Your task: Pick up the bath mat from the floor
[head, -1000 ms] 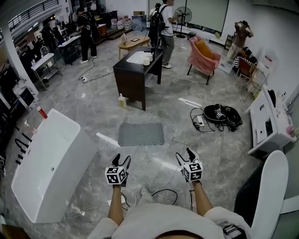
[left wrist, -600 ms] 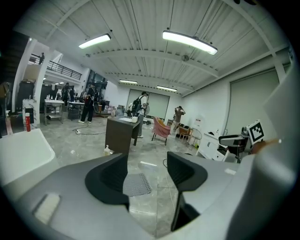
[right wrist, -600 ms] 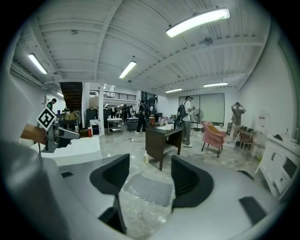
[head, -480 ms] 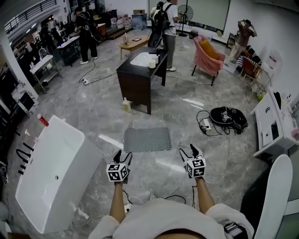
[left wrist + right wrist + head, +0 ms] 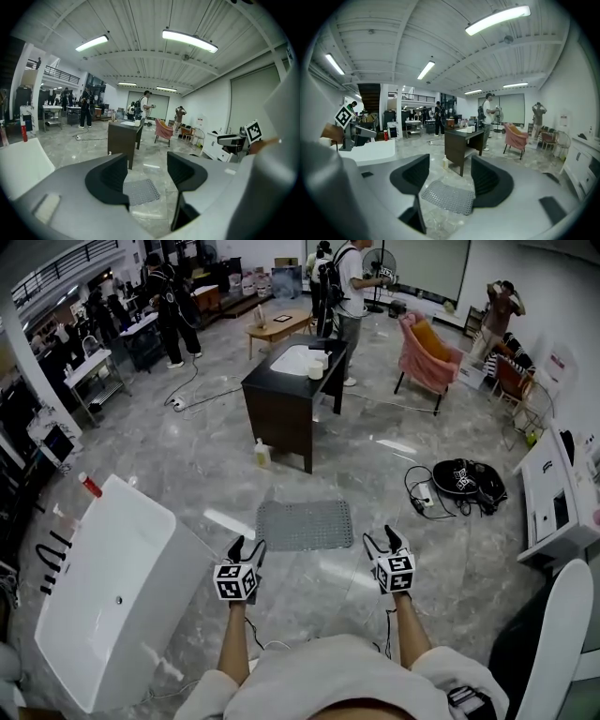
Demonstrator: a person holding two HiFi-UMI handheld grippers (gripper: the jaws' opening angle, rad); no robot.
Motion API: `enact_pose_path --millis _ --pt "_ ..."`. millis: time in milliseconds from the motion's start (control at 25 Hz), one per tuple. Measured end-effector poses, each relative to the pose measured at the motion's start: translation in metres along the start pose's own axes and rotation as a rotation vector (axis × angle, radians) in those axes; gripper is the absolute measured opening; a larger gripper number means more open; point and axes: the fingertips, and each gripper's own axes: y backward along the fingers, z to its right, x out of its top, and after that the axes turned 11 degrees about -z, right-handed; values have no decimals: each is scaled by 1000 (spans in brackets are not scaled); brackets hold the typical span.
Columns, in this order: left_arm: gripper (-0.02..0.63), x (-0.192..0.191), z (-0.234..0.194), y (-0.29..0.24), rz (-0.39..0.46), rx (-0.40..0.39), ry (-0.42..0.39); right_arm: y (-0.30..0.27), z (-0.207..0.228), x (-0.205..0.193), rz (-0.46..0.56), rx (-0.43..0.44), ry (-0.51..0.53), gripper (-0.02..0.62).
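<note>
The bath mat [image 5: 305, 525], grey and covered in small holes, lies flat on the marble floor [image 5: 202, 460] on the person's side of the dark vanity cabinet [image 5: 289, 407], near it but apart from its legs. A small pale bottle [image 5: 262, 454] stands on the floor just beside the cabinet's near corner, between the cabinet and the mat.

The 2 grippers hang in the air farther from the cabinet than the mat is, both aimed toward it. The left gripper [image 5: 247, 546] sits off the mat's near left corner and the right gripper [image 5: 380, 536] off its near right corner; neither touches the mat. In the left gripper view the jaws stand apart with nothing between the pads, and the mat shows through the gap, down on the floor. The right gripper view shows the same: jaws spread, empty, the mat lying beyond them with the cabinet behind it.

A white bathtub [image 5: 108, 592] stands well to the left of the cabinet, on the person's side. A pink armchair [image 5: 427, 352] is to the cabinet's right, and a black bag [image 5: 464, 476] with cables lies on the floor to the right of the cabinet, nearer the person. Several people stand beyond the cabinet.
</note>
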Motion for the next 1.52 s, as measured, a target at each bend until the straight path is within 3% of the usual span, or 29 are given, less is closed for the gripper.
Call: enact_pose_path --millis 560,1080,1520 --pt "273 23 -19 -69 -27 1 4 -63 28 -2 -39 12 -26 287" --pt "273 86 -54 -177 -67 26 31 -180 94 62 -49 35 -37 287" --pt "273 116 -82 -270 -125 47 74 -276 148 87 -118 65 -36 287"
